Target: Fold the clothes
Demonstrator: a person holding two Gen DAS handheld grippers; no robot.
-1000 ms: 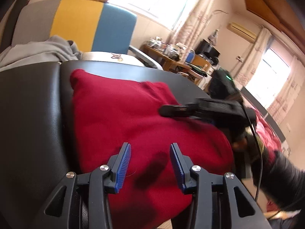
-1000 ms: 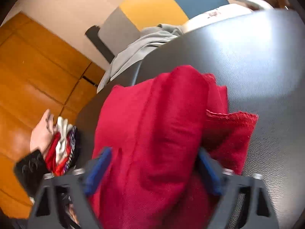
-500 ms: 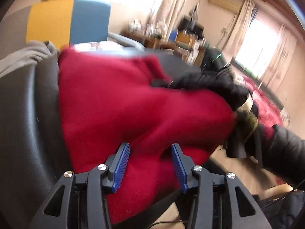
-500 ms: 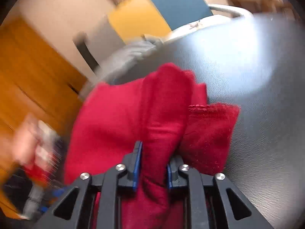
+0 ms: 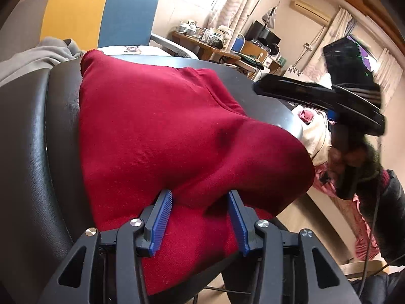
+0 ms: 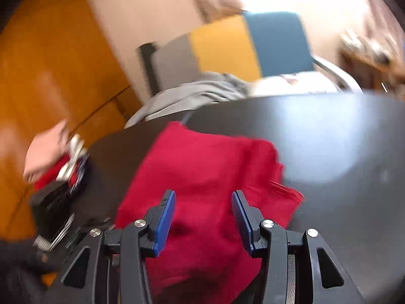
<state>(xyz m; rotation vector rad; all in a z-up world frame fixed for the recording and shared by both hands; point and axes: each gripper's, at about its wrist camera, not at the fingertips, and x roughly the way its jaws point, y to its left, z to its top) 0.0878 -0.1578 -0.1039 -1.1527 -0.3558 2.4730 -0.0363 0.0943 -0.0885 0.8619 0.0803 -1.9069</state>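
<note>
While the red garment (image 5: 162, 131) lay bunched on the black table (image 5: 22, 152), the left gripper (image 5: 200, 217) stood half open over its near edge, a raised fold between the pads, unpinched. Right gripper (image 6: 203, 217) was opening above the cloth, gripping nothing. Best practice: seat pads on a single edge, lift evenly, avoid dragging.

Home bedroom, curtains (image 5: 235, 7), cluttered desk (image 5: 210, 48)

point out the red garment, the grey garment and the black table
red garment (image 5: 157, 126), left wrist view, middle of the folded cloth
grey garment (image 5: 38, 53), left wrist view, crumpled folds
black table (image 6: 341, 139), right wrist view, bare top
</note>
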